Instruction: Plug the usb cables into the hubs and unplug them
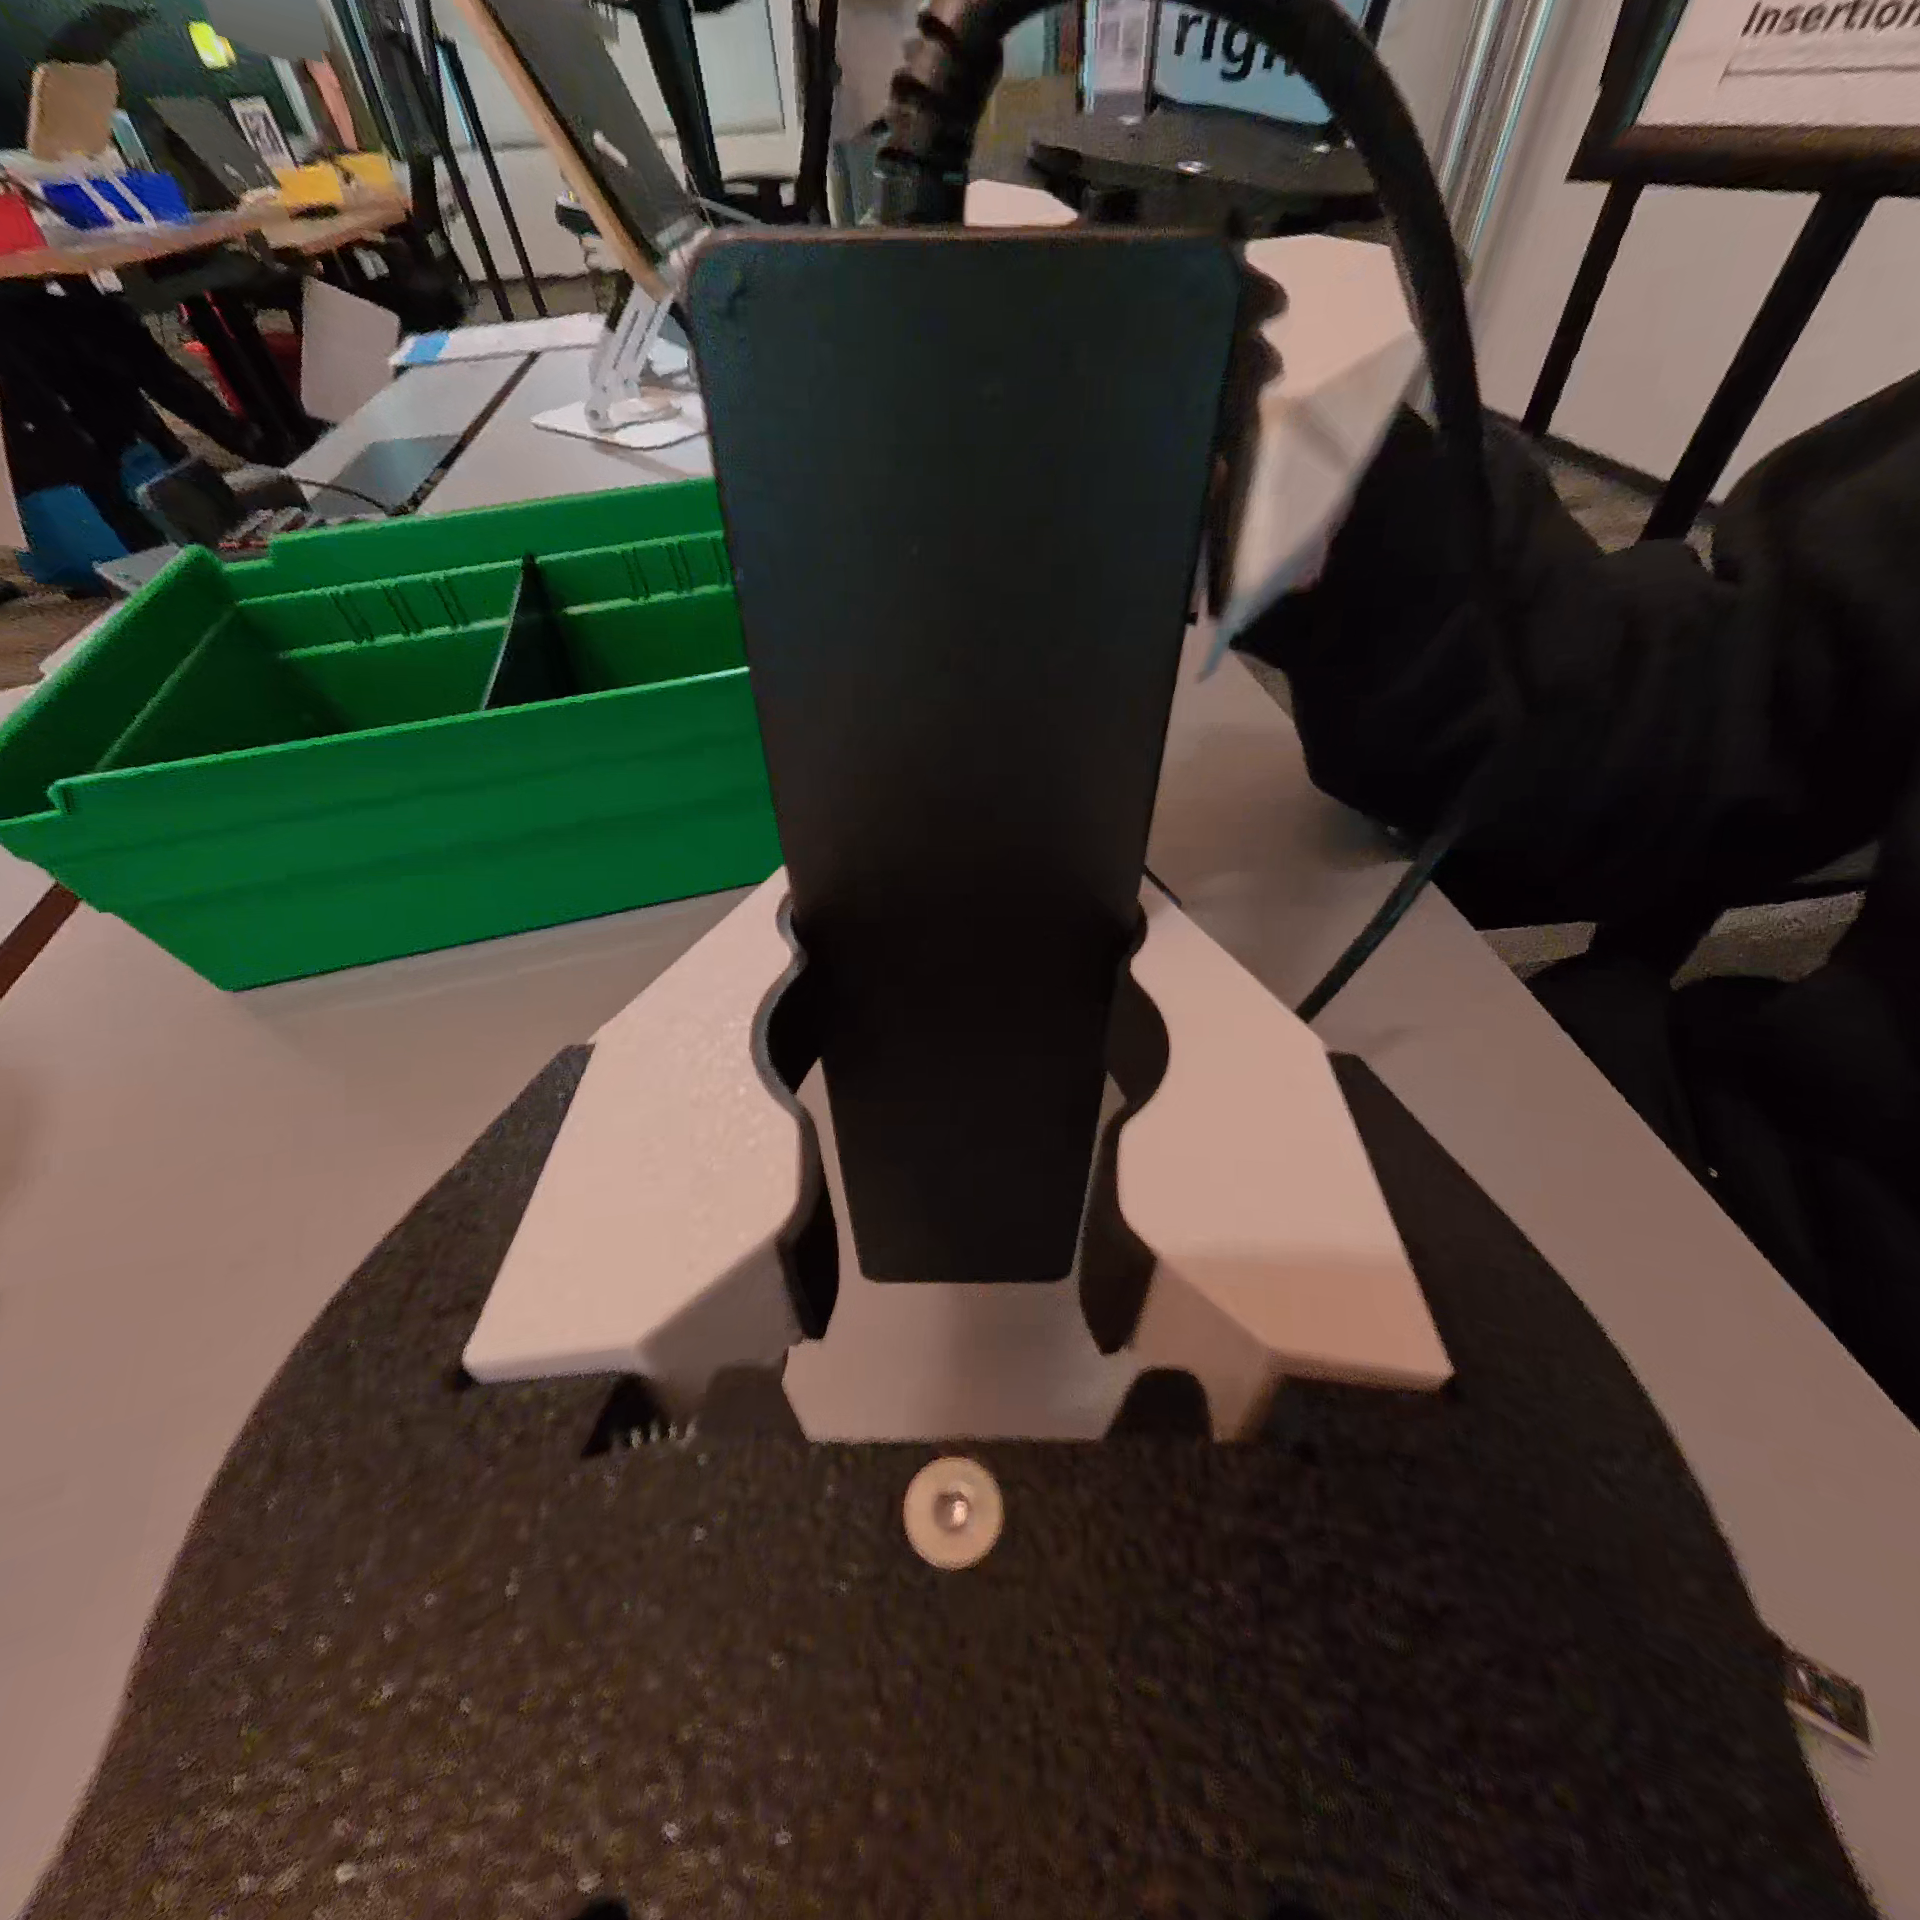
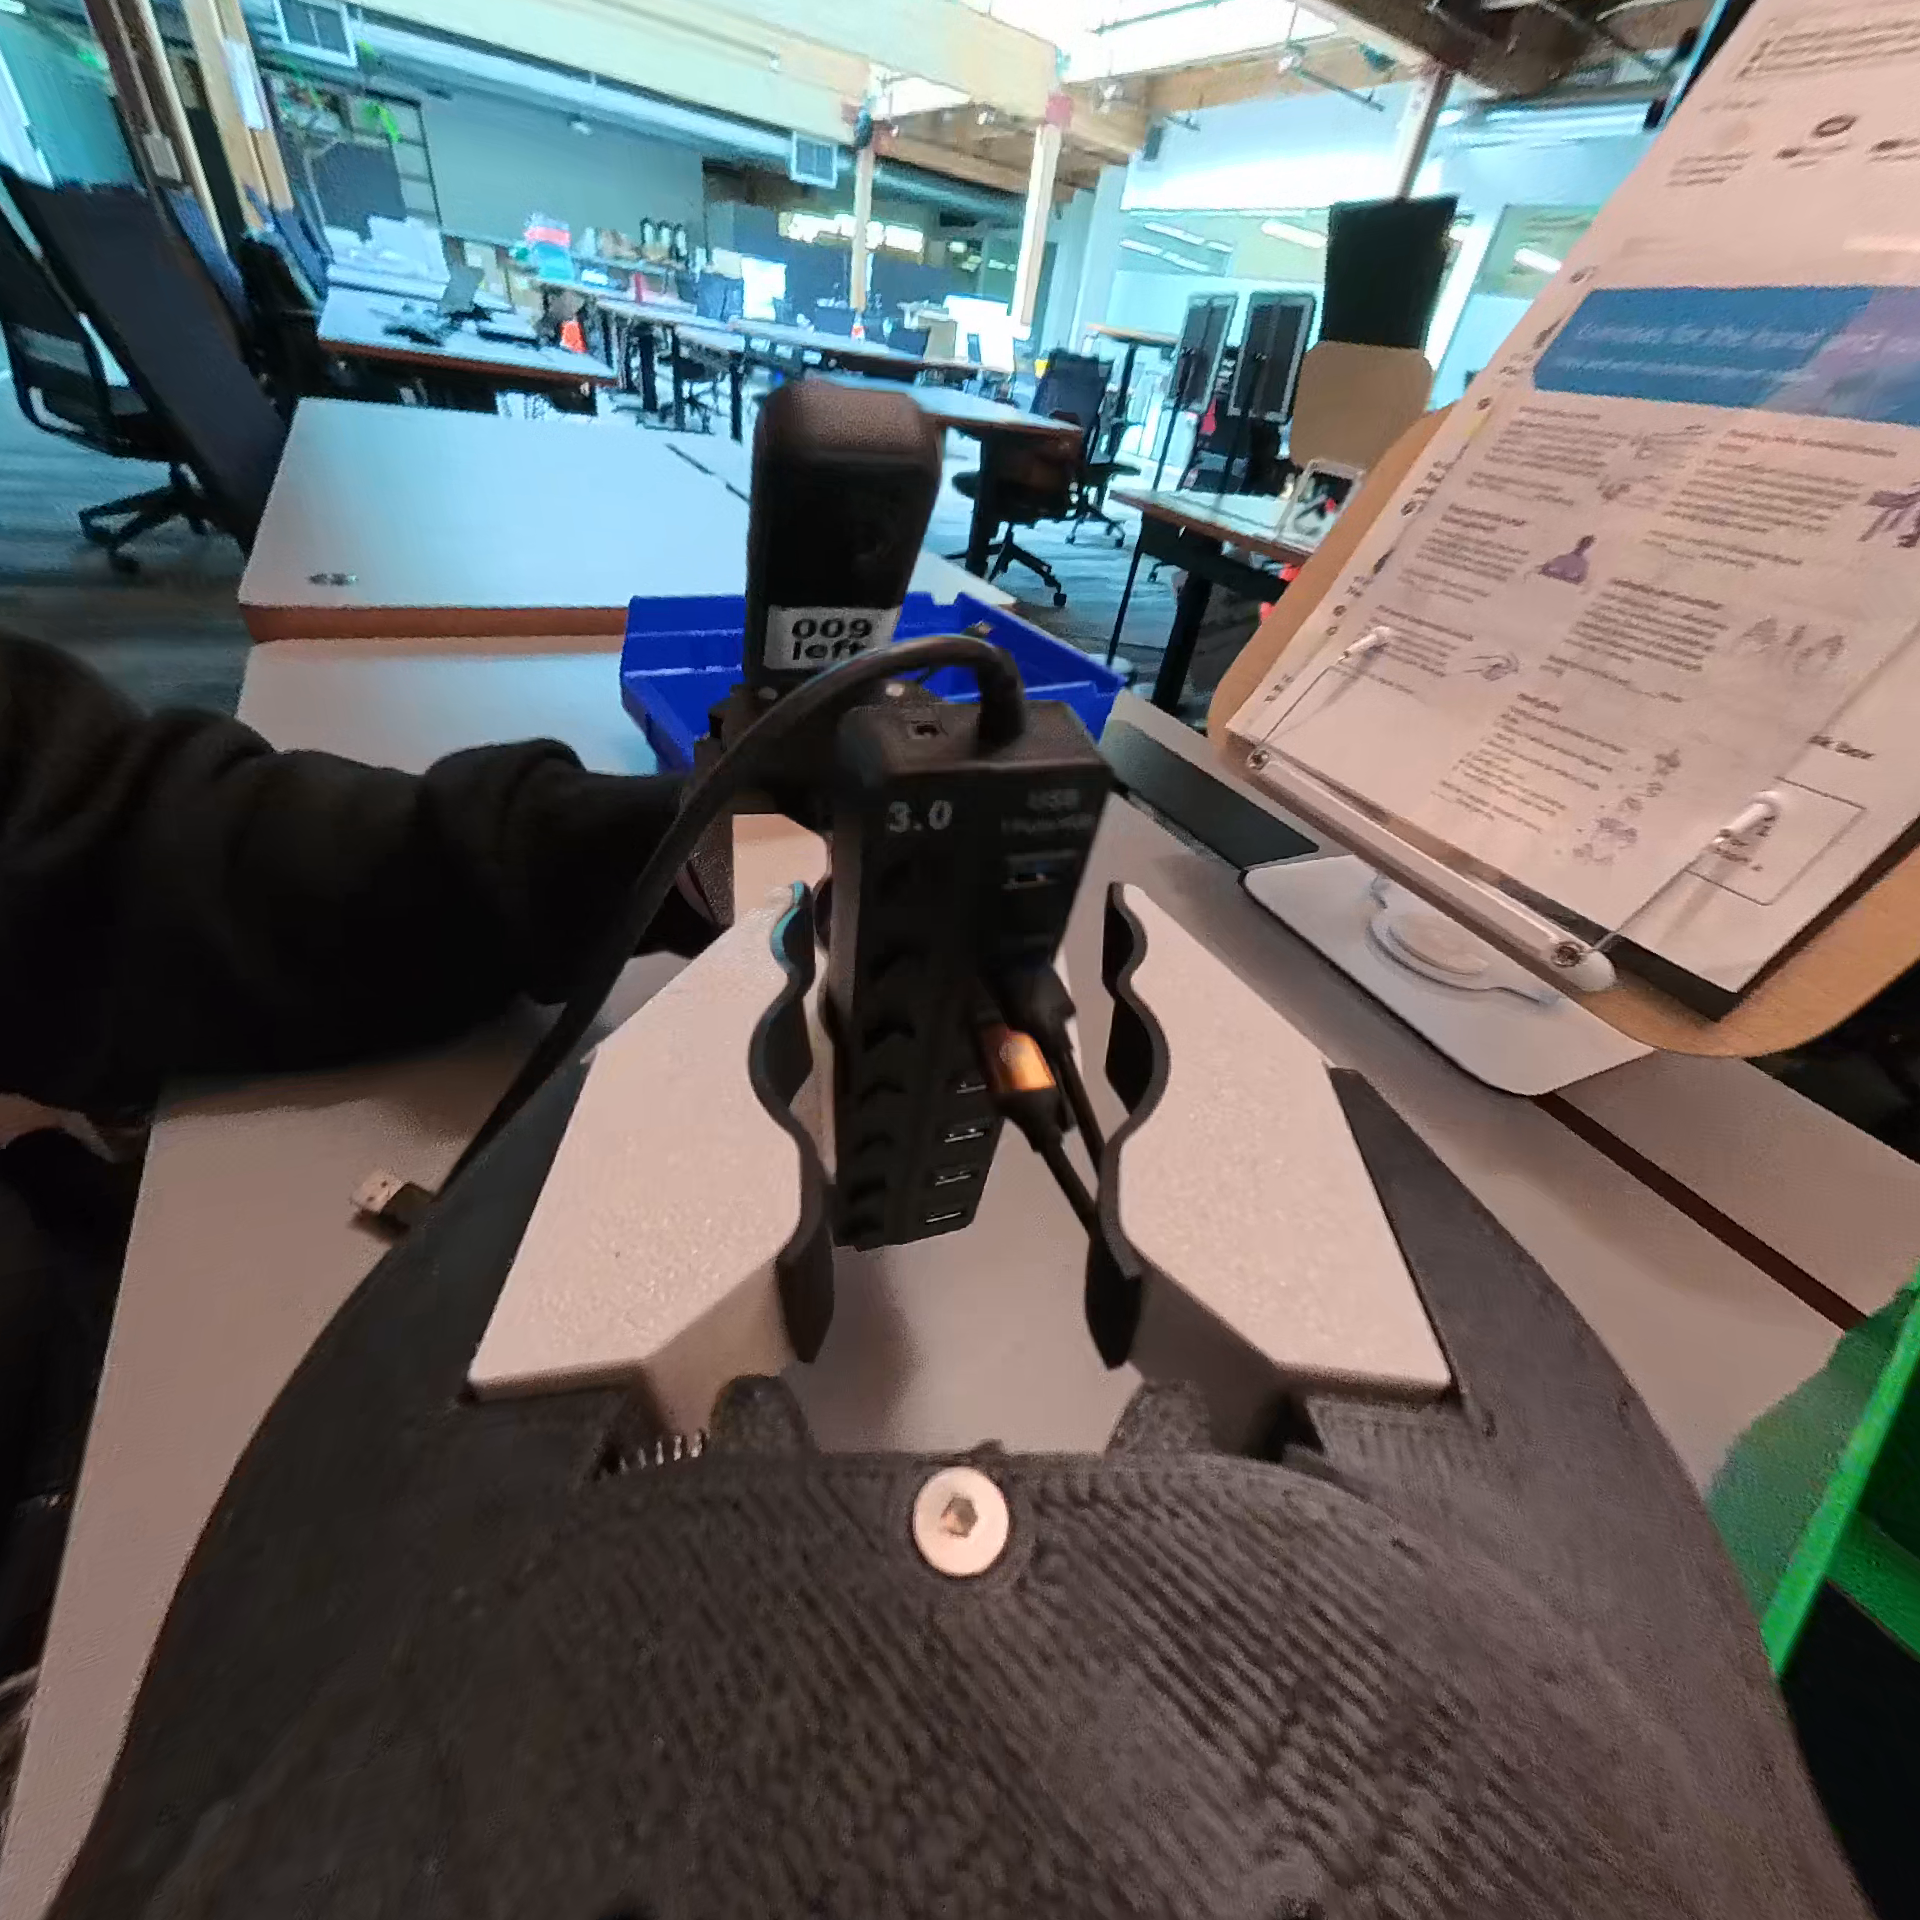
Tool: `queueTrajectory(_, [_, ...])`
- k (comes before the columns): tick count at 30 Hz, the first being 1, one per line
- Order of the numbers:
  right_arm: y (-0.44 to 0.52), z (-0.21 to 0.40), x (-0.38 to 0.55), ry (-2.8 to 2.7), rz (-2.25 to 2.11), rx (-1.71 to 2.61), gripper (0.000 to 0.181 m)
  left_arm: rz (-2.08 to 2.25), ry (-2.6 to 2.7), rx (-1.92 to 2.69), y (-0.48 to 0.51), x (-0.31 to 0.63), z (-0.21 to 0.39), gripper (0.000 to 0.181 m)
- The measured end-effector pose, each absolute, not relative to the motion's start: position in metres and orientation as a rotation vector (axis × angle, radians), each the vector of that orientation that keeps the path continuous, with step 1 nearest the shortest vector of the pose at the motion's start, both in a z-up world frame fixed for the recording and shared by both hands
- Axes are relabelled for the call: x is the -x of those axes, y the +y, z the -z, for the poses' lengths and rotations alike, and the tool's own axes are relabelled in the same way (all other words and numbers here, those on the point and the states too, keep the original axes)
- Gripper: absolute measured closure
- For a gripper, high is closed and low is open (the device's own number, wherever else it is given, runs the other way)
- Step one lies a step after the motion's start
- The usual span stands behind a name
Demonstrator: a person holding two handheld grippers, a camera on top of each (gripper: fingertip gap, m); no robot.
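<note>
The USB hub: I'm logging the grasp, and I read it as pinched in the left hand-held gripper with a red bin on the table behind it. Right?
Not quite. The USB hub is pinched in the left hand-held gripper, but the bin behind it on the table is blue, not red, as the right wrist view shows.
</note>
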State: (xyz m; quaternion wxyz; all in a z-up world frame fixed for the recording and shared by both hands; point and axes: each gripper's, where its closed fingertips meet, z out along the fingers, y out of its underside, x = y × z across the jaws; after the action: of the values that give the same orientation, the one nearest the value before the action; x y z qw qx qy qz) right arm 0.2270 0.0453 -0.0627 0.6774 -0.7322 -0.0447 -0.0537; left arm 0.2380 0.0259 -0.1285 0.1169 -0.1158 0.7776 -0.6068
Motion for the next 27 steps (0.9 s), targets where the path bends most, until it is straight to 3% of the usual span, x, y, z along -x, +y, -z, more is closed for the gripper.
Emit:
queueTrajectory(6, [0.041,0.066,-0.243,-0.007,0.092,1.637,0.135,1.905,2.211,0.280,0.028,-0.233,0.121,0.129])
queueTrajectory(11, [0.046,0.074,-0.235,-0.039,0.026,1.668,0.157,1.915,2.218,0.234,0.026,-0.231,0.127,0.130])
queueTrajectory(16, [0.051,0.089,-0.238,-0.046,0.039,1.735,0.165,1.907,2.226,0.226,0.025,-0.231,0.134,0.129])
queueTrajectory(27, [0.045,0.083,-0.231,-0.080,0.025,1.763,0.166,1.850,2.207,0.174,0.022,-0.227,0.125,0.130])
